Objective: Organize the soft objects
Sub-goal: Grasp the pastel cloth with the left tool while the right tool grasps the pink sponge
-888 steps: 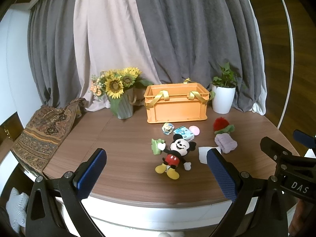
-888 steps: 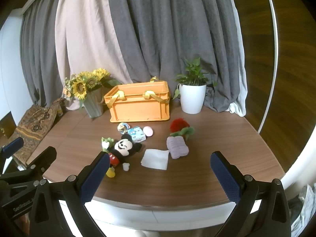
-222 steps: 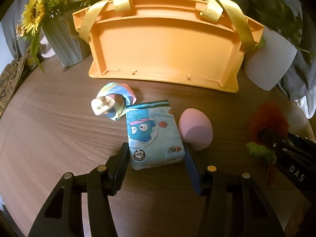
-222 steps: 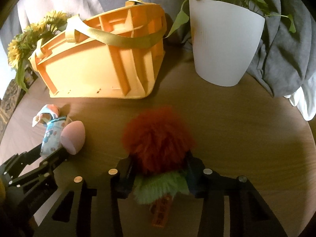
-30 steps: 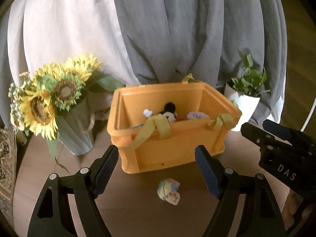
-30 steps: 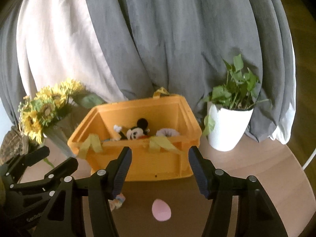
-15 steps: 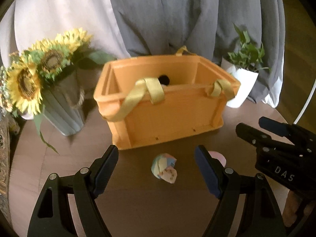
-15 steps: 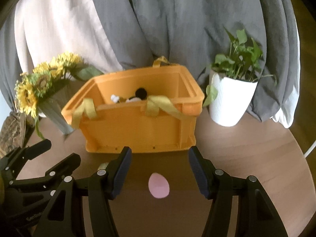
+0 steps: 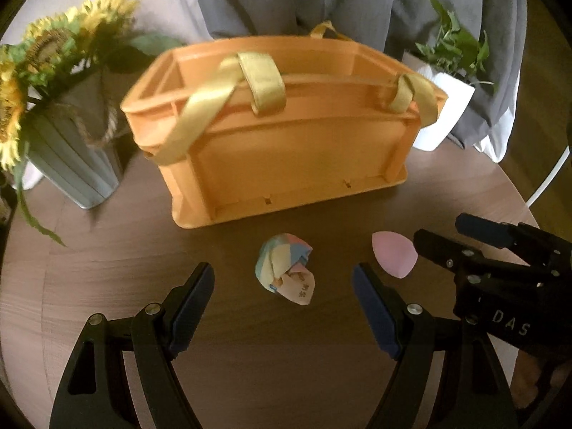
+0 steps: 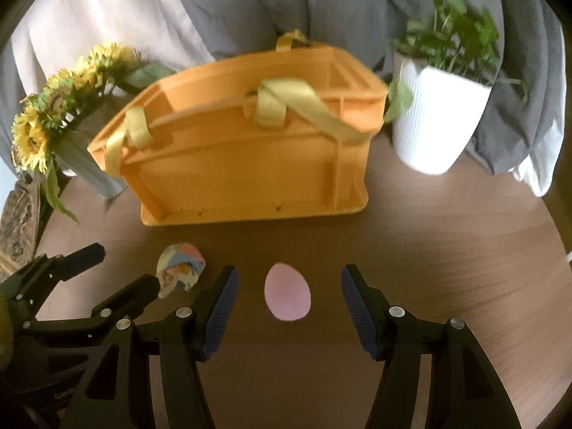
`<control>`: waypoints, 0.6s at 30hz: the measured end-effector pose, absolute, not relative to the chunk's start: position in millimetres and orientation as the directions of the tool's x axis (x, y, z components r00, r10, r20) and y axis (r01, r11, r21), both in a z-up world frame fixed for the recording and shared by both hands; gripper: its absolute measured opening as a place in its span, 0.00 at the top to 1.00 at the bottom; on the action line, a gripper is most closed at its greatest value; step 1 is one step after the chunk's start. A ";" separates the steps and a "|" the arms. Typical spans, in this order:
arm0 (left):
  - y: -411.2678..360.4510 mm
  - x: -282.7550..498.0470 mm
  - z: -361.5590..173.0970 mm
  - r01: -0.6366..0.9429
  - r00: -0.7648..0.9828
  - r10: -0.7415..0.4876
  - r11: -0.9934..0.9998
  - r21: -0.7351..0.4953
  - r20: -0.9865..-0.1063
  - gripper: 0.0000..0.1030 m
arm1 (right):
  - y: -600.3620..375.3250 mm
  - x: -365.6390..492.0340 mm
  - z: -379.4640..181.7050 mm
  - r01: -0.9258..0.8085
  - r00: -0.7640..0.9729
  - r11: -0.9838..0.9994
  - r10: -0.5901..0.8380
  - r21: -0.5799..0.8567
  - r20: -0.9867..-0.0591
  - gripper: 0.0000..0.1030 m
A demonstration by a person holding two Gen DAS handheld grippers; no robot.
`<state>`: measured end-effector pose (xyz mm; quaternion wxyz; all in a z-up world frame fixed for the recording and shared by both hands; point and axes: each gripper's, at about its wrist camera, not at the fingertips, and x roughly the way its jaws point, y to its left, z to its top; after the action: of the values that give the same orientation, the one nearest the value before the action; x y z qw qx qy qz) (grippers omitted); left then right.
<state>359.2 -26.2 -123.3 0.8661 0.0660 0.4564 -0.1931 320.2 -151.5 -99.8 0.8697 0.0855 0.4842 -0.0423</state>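
We read "DAS" on the right gripper [image 9: 500, 250] | pink egg sponge [image 10: 287, 296] lies lengthwise, narrow end toward the orange crate [image 10: 246, 164], framed by its spread jaws | our left gripper [image 9: 284, 298] released, framing the pastel cloth bundle [image 9: 286, 273].

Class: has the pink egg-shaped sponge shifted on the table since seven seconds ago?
No. The pink sponge lies as before, in front of the orange crate, right of the pastel bundle.

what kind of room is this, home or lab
Most likely a home-style room, perhaps staged: a round wooden table set against long grey curtains, with a vase of sunflowers and a white potted plant as decoration.
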 end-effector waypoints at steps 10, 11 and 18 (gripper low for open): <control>-37.2 377.1 -146.2 0.403 0.472 -0.244 0.914 -0.039 -0.847 0.23 | -157.9 332.1 -129.4 0.180 0.434 0.977 0.027 0.116 -0.901 0.41; -38.1 379.3 -148.2 0.404 0.468 -0.243 0.914 -0.038 -0.850 0.23 | -158.6 333.2 -131.8 0.182 0.427 0.976 0.028 0.116 -0.904 0.41; -42.0 390.5 -161.5 0.394 0.449 -0.222 0.919 -0.031 -0.865 0.23 | -160.0 342.0 -147.0 0.180 0.389 0.976 0.040 0.118 -0.920 0.44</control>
<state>390.5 -42.0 -161.5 0.8468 0.0874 0.4922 -0.1819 342.0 -160.0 -147.0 0.8273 0.0998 0.5511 -0.0424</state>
